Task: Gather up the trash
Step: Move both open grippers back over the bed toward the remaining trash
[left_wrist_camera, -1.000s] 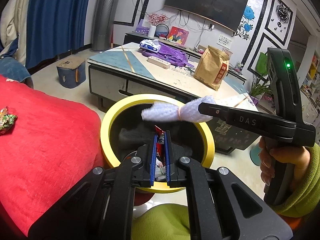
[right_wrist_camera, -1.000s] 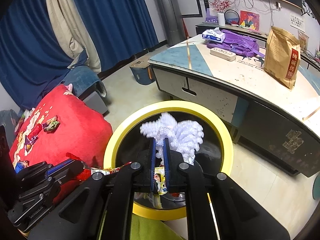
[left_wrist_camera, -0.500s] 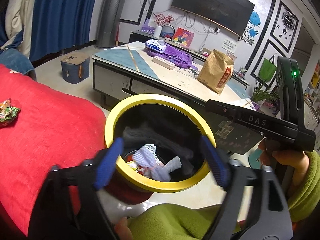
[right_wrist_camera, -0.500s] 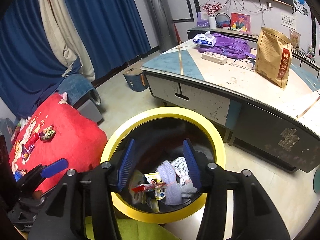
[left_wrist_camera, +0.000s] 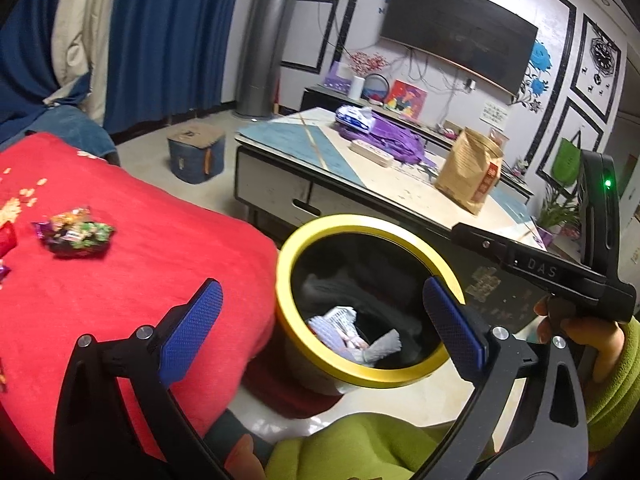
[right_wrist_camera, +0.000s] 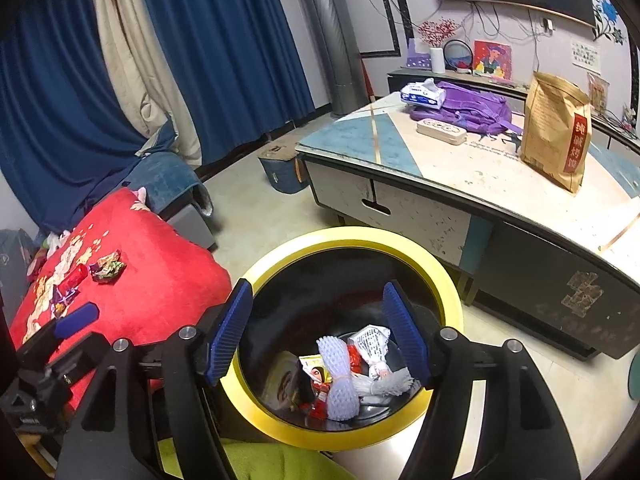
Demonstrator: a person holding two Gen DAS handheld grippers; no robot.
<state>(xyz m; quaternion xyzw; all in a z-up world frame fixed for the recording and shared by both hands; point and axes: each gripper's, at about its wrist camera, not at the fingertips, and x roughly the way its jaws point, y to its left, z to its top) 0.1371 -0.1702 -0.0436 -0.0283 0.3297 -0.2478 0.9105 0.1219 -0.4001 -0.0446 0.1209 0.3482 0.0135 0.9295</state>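
Both grippers, left (left_wrist_camera: 320,320) and right (right_wrist_camera: 316,332), empty over the yellow-rimmed bin (right_wrist_camera: 452,292), fingers opening wide. Crumpled wrapper (left_wrist_camera: 76,232) on red bedding (left_wrist_camera: 152,248), leftward, nearer left; long axis probably sideways.

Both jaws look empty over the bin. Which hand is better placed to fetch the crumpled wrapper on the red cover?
Left. The left gripper, jaws opening and empty, sits beside the red cover with the wrapper; the right gripper hangs over the bin.
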